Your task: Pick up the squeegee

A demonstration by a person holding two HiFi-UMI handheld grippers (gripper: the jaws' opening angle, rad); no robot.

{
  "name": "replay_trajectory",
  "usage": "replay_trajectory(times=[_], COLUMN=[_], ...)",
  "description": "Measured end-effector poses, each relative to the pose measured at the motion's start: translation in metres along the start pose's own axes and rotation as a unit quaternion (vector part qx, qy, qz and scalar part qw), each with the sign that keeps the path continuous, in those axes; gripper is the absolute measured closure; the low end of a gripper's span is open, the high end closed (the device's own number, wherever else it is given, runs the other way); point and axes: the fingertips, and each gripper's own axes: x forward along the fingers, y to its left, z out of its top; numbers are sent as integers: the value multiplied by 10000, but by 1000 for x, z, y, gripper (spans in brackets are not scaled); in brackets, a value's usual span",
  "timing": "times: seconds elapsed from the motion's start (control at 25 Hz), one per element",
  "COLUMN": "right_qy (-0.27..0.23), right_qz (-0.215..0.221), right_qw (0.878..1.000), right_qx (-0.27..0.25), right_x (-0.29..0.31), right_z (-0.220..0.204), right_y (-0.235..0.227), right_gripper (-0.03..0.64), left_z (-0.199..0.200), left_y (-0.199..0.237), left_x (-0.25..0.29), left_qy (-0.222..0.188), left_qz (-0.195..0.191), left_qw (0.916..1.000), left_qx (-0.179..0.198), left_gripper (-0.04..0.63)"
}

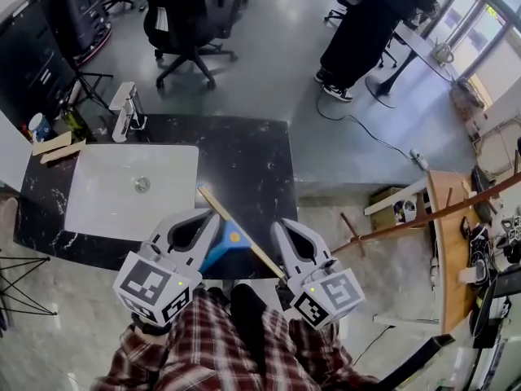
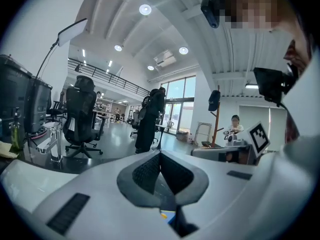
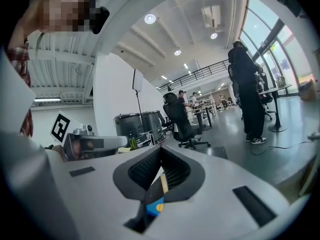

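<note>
The squeegee lies on the black marble counter near its front edge, with a blue head and a pale wooden handle running diagonally to the upper left. My left gripper hovers just left of it, jaws closed together and empty. My right gripper sits just right of the handle, also shut on nothing. In the left gripper view the closed left gripper shows a bit of the blue squeegee below it. In the right gripper view the squeegee shows under the closed right gripper.
A white sink basin with a faucet fills the counter's left half. Wooden blocks and bottles stand at its far left. Beyond the counter are an office chair and a standing person. A wooden table is at the right.
</note>
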Motion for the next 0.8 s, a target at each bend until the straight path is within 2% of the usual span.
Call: replay_trajectory(times=[0.16,0.52,0.72,0.76,0.8], right_qy=[-4,16,-38,-37,-38], right_qz=[165,534,685,710,733], right_qw=[9998,9986,9976,9974,9972], right_qx=[-58,-43,-86,-104,-124], right_x=[3,10,14,15,16], right_z=[13,23,29,30,31], right_y=[-8,-16,-16,-16,-16], right_gripper=[604,604,604,604,604], left_z=[11,29,37,39,40], left_y=[0,-11,-7,-6,-5], left_x=[7,18,18,18,19], left_qy=[-116,-319,-451,-458,-443], left_qz=[184,95,223,243,250], left_qw=[9998,9994,9987,9986,9987], left_qx=[48,101,57,58,53], left_gripper=[584,583,581,579,550])
